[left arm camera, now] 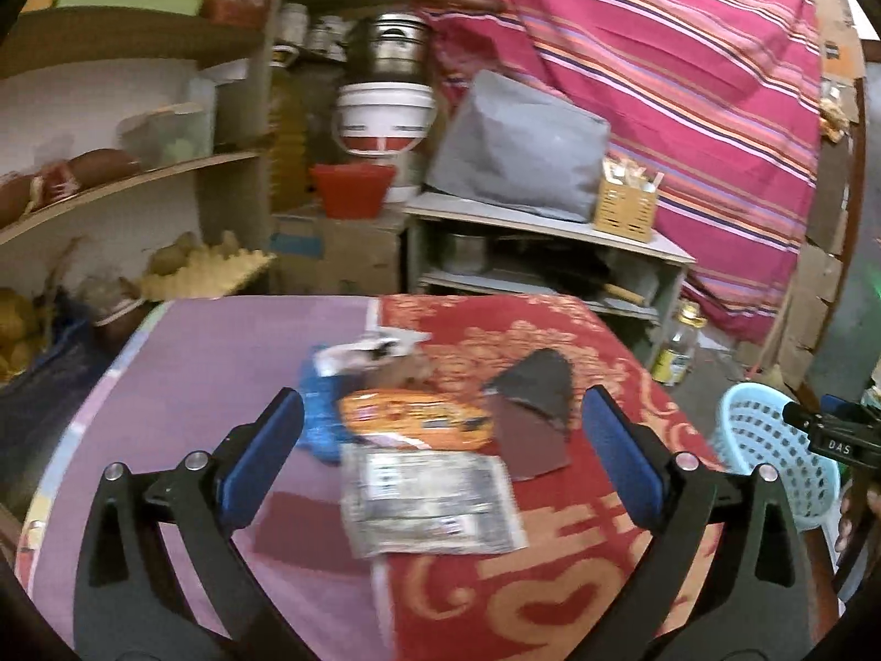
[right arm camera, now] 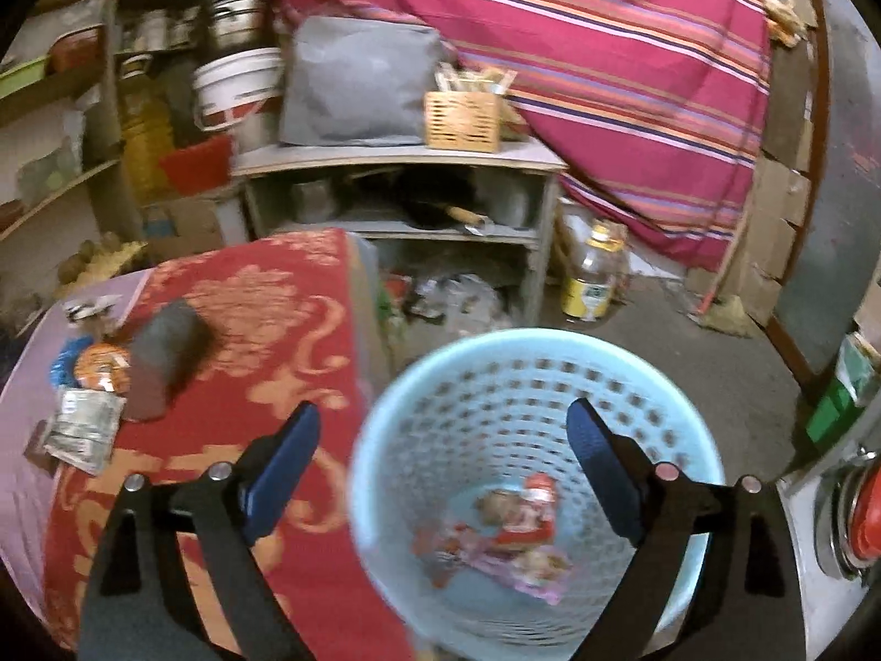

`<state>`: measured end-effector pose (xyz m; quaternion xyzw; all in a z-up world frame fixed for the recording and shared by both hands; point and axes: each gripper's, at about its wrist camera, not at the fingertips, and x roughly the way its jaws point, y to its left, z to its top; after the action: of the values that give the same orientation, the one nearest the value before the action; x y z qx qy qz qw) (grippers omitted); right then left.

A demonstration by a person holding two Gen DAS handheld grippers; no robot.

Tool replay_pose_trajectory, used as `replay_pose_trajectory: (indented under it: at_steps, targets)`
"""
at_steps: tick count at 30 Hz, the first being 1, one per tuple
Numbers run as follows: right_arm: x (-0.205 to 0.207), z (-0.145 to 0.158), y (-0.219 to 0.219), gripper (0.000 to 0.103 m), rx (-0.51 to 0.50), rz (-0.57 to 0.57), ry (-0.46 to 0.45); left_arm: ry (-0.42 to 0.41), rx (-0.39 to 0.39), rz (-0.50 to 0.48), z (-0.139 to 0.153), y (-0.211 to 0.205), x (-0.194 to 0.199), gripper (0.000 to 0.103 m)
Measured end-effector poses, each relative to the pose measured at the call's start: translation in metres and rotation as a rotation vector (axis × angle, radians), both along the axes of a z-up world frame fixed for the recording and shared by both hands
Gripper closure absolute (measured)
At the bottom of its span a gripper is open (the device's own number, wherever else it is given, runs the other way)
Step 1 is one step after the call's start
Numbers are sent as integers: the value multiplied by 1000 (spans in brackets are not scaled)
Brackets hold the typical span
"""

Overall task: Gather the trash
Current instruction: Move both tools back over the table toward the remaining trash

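The worktop (left arm camera: 231, 363), under a red-and-lilac cloth, fills the lower frame. At lower right stands a pale blue basket (right arm camera: 385, 385) of perforated plastic, crumpled wrappers (right arm camera: 517, 529) at its bottom. Mid-frame lie a silver packet (left arm camera: 424, 501) and an orange wrapper (left arm camera: 413, 418) — flat, touching. Left tongs (left arm camera: 440, 435) and right tongs (right arm camera: 443, 440) gape wide — empty.

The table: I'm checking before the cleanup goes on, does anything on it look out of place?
Yes. Loose wrappers lie scattered on the table: an orange packet, a silver packet, a blue wrapper and dark paper pieces. The blue basket beside it already holds some trash.
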<state>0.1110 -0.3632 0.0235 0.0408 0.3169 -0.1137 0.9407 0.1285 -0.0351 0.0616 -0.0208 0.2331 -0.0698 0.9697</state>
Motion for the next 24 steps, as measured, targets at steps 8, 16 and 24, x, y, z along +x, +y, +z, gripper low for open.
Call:
replay_pose_trajectory:
  at_steps: [8, 16, 24]
  targets:
    - [18, -2, 71, 14, -3, 111, -17, 33, 51, 92, -14, 52, -5, 6]
    - [29, -7, 107, 13, -9, 163, -19, 88, 79, 128, -38, 85, -8, 5]
    - [37, -12, 129, 7, -65, 187, -11, 165, 43, 110, -69, 105, -2, 5]
